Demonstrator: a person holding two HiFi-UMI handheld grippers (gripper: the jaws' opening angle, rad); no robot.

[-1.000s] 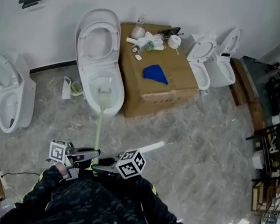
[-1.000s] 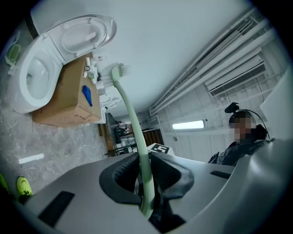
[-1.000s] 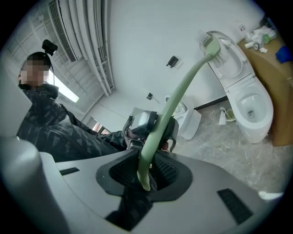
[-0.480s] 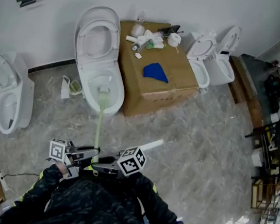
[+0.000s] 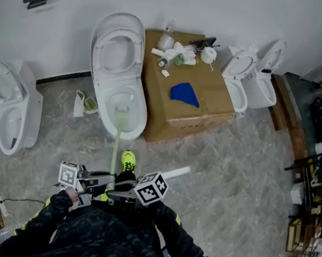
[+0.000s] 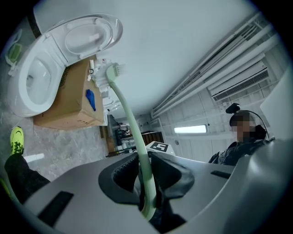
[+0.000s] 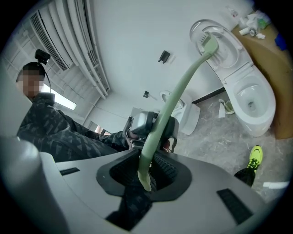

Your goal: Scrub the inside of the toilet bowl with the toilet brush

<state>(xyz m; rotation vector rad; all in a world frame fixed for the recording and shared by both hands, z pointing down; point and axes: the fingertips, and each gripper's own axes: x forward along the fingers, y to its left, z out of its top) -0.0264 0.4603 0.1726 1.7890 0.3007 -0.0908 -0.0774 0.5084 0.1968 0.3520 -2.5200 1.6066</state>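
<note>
Left gripper point(image 6: 145, 169): fingers clenched on the toilet brush point(image 5: 116, 142) handle.
Right gripper point(image 7: 149, 167): fingers clamped on the same handle, just beside the left.
Toilet brush: pale green, head in the toilet bowl point(image 5: 142, 116) opening.
Toilet bowl: white, lid up, at the floor's far edge by the wall, cardboard box point(image 5: 205, 110) just beside it.

Toilet bowl point(image 5: 101, 95) open from above; cardboard box point(image 5: 171, 117) just beside right side; shoe point(image 5: 128, 161) lies in front.
</note>
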